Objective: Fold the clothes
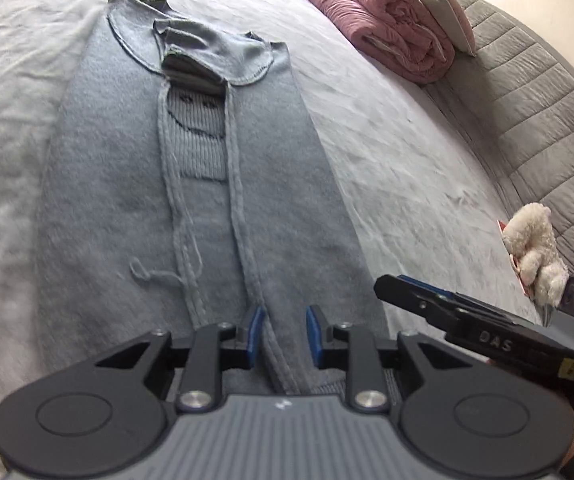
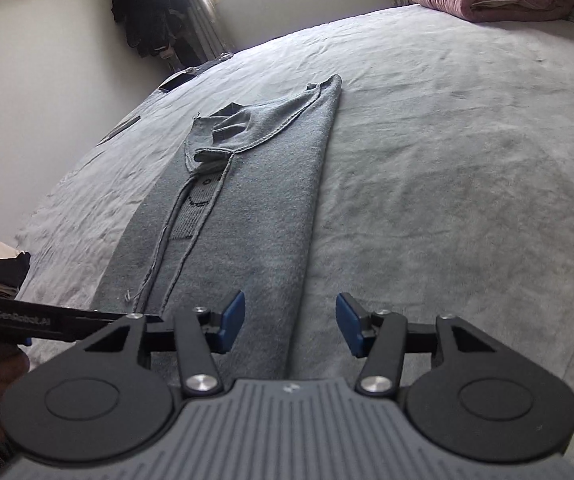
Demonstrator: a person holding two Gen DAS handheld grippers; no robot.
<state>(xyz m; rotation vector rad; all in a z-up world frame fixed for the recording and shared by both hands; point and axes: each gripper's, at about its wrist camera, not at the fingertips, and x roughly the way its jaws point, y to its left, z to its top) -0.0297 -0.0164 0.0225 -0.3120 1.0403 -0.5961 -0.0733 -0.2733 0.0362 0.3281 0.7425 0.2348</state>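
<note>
A grey-blue sweater (image 1: 127, 200) lies flat on the bed, both sides folded inward into a long strip, neck at the far end. Between the flaps shows a ribbed panel with a small stitched face (image 1: 197, 120). My left gripper (image 1: 285, 336) hovers over the near hem, its blue pads apart, one flap's edge running between them untouched. In the right wrist view my right gripper (image 2: 291, 324) stands open above the sweater's (image 2: 255, 208) right folded edge near the hem. One finger (image 1: 415, 300) of the right gripper shows beside the left.
The light grey bedsheet (image 2: 447, 160) spreads wide to the right of the sweater. A rolled pink quilt (image 1: 387, 28) and grey padded headboard (image 1: 527, 100) lie at the far right. A white plush toy (image 1: 535, 248) sits near the bed's edge. Dark clothes (image 2: 147, 12) hang by the window.
</note>
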